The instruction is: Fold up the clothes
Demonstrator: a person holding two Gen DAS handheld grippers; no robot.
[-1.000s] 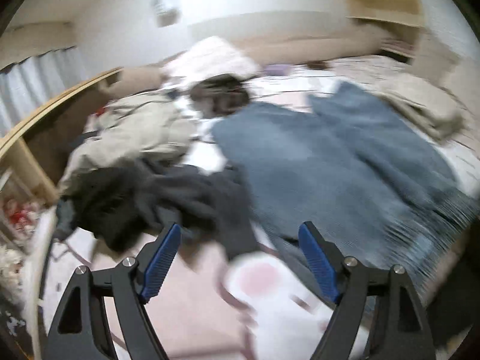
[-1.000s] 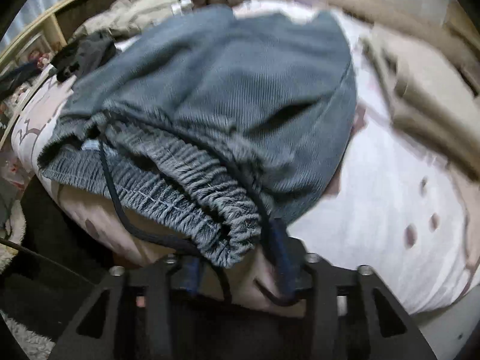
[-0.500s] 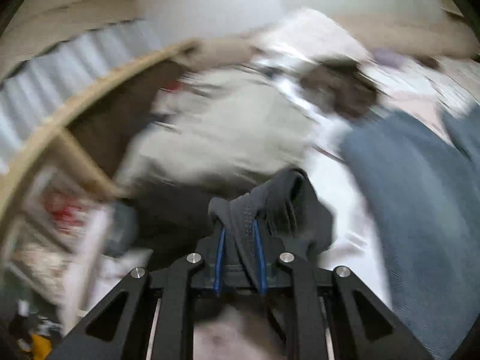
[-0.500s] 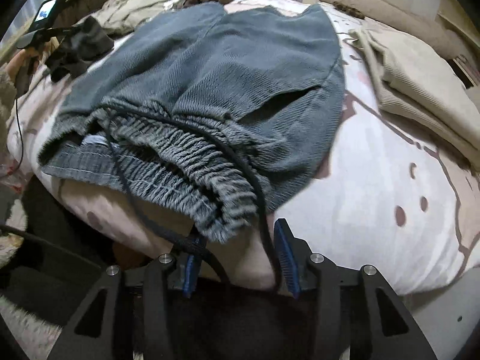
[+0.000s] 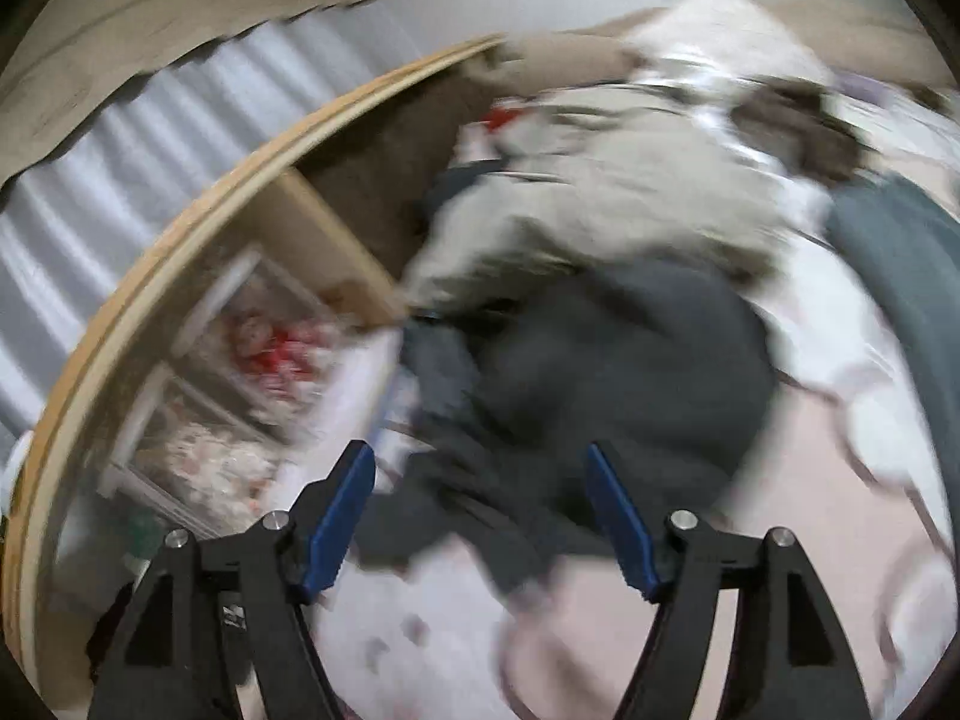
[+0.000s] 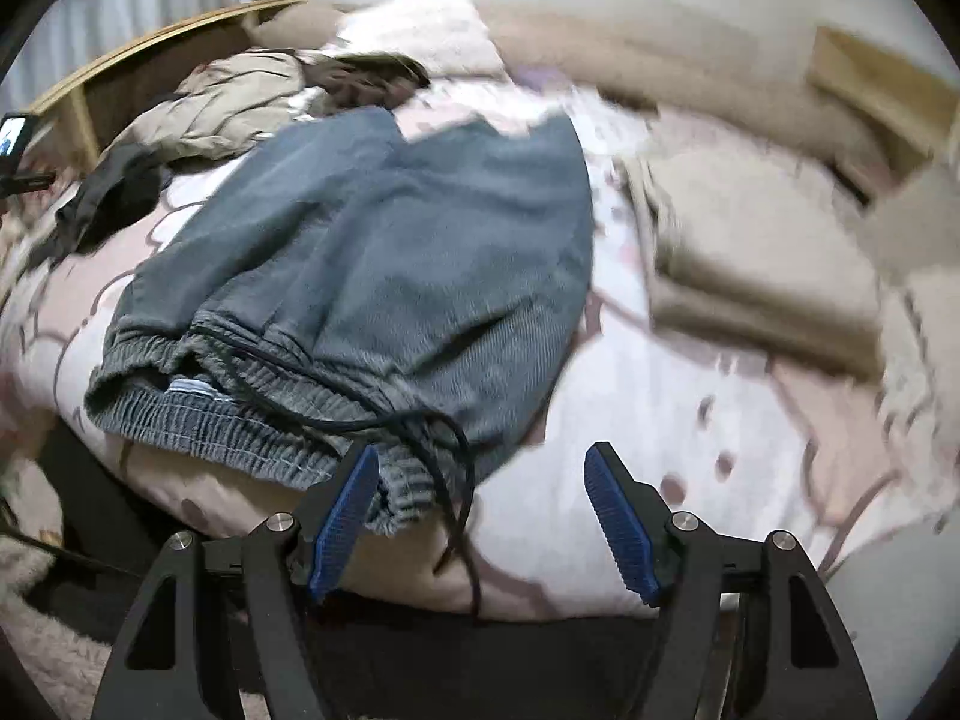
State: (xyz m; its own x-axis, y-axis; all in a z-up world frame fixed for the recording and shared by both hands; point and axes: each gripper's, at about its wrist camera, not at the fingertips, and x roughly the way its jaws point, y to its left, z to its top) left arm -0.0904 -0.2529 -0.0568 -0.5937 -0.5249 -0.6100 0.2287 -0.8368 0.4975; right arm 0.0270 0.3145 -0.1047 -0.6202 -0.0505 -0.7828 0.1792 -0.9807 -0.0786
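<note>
On the bed (image 6: 690, 420), with its pink-and-white patterned sheet, your blue-grey trousers (image 6: 384, 252) are lying spread flat, ribbed fabric, gathered elastic waistband and a dark drawstring (image 6: 444, 462) trailing off the near edge. Beyond the trousers, a beige garment (image 6: 228, 102) and a dark garment (image 5: 600, 372) are sitting in heaps beside a wooden shelf (image 5: 198, 228). The trousers are running lengthwise away from you, waistband nearest. Your right gripper (image 6: 480, 516) is hovering at the waistband, fingers spread, holding nothing; your left gripper (image 5: 480, 516) is gaping wide over the dark garment.
</note>
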